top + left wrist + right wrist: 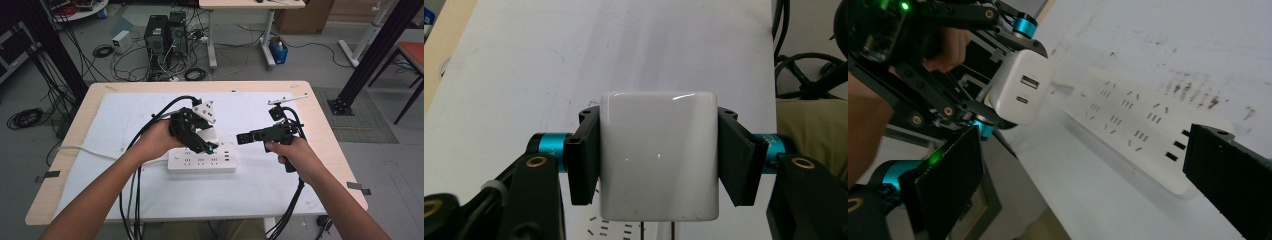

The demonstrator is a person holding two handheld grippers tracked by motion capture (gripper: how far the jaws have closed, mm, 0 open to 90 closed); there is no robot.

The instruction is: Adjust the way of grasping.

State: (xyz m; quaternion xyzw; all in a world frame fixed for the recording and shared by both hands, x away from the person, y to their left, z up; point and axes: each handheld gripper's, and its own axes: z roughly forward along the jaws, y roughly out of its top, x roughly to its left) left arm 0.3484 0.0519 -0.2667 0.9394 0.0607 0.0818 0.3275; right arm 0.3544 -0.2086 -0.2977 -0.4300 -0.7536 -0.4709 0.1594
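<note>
My left gripper (204,142) is shut on a white charger block (208,134), holding it just above the left part of a white power strip (201,160) on the table. In the left gripper view both black pads clamp the glossy charger (658,155) by its sides, and socket slots of the strip (614,229) show below it. My right gripper (244,137) hovers to the right of the strip, pointing left. In the right gripper view its jaws stand wide apart with nothing between them, facing the power strip (1143,125) and the charger (1020,92), whose USB ports face me.
A white sheet (125,125) covers most of the wooden table (80,115). The strip's white cord (95,151) runs off to the left. Black cables (131,200) trail from both grippers over the near edge. Computer towers (165,35) and loose wires lie on the floor beyond.
</note>
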